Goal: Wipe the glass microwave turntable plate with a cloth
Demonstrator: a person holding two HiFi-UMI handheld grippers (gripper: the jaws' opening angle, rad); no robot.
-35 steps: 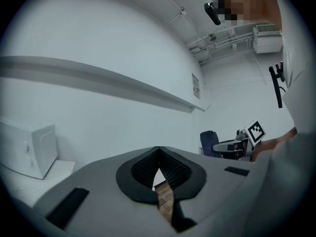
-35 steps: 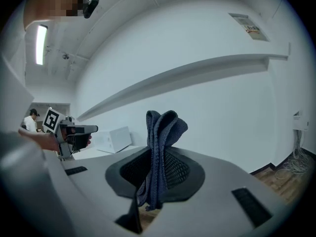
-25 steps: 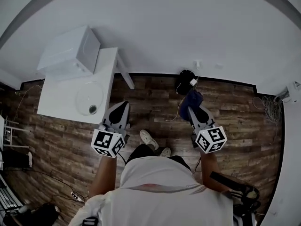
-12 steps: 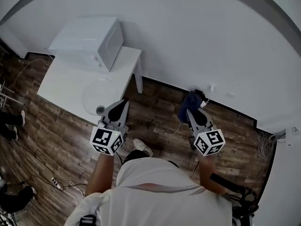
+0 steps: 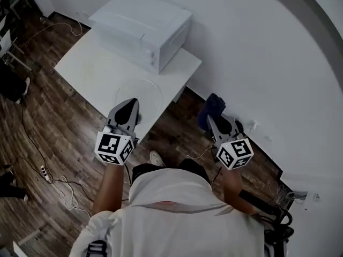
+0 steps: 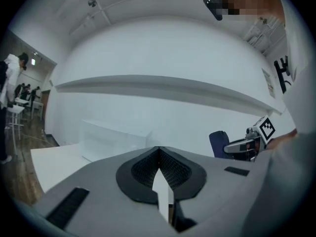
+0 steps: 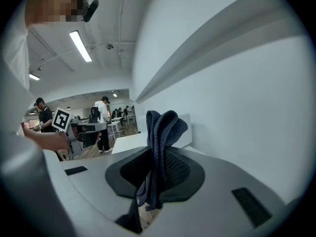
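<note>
Grippers counted: two, one in each of the person's hands, each carrying its marker cube.
Left gripper (image 5: 131, 103): jaws pressed together at the tips, with nothing between them.
Right gripper (image 5: 211, 118): jaws pinching the cloth (image 7: 161, 130).
Cloth, count one: dark blue and bunched in folds. It stands up above the pads and a short end hangs below them.
Glass turntable plate (image 5: 146, 90), count one: round and clear, lying flat on the white table (image 5: 88, 63) near its front corner.
Left gripper to plate: seen from the head camera, the tips overlap the plate's near rim. Whether they touch it cannot be told.
Right gripper to plate: well apart, held over the wooden floor (image 5: 64, 143) to the right of the table, beside the white wall (image 5: 257, 52).
Cloth to plate: not in contact.
Microwave (image 5: 143, 23), count one: white, standing at the back of the table, behind the plate.
Table, count one: it bears the microwave and the plate.
Floor items: one pale shoe (image 5: 156, 158) between the two grippers, and cables (image 5: 48, 170) to the left.
</note>
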